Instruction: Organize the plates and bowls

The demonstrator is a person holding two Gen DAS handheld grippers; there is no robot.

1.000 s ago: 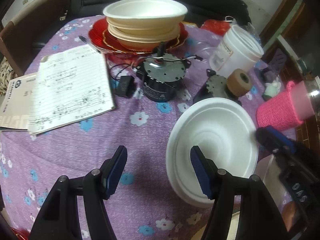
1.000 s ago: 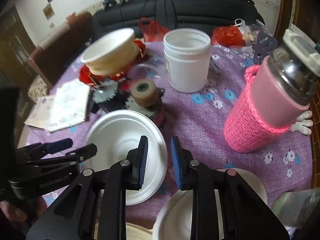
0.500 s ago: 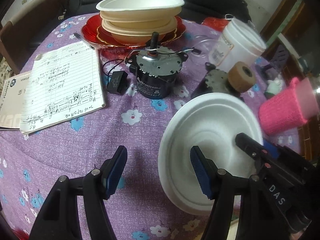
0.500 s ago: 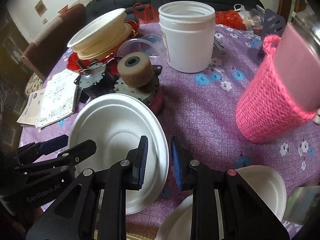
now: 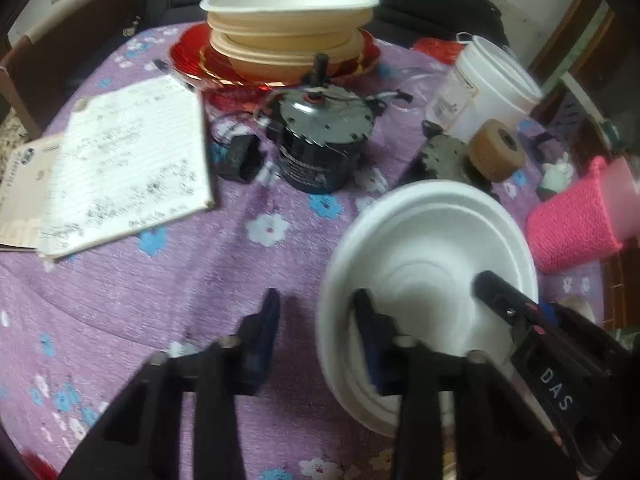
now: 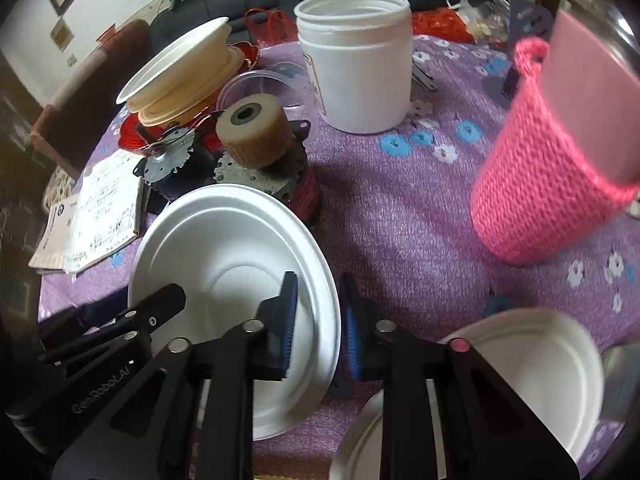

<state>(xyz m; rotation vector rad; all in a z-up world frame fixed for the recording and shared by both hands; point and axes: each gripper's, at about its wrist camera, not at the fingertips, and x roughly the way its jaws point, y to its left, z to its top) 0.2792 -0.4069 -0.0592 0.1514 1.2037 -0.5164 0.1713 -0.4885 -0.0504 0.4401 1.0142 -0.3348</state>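
1. Grasping step: both tongs are closing on opposite edges of the round white foam plate [image 6: 228, 264], which lies flat on the purple flowered tabletop [image 6: 400, 216], near side, in front of the two grey motors.
2. Right tongs [image 6: 318, 320] straddle the plate's right rim: the left blue pad sits over the plate's inside, the right pad outside past the edge. The gap is narrow and closing, but the pads do not yet look pressed on the rim.
3. Left tongs [image 5: 316, 336] straddle the plate's left rim in the same way, one pad inside the plate, the other over bare cloth to the left. They stand wider, are closing too, and grip nothing yet.
4. Next move, as I judge it: finish both pinches on the thin rim, then lift level. Foam bends easily, so an uneven pull could fold or tear it.
5. Likely destination is the stack of cream and white bowls [image 5: 288, 28] on the red plate [image 5: 192, 60] at the far side, left of the white plastic jar [image 6: 356, 60]. Two more white foam plates [image 6: 532, 368] wait at the near right.
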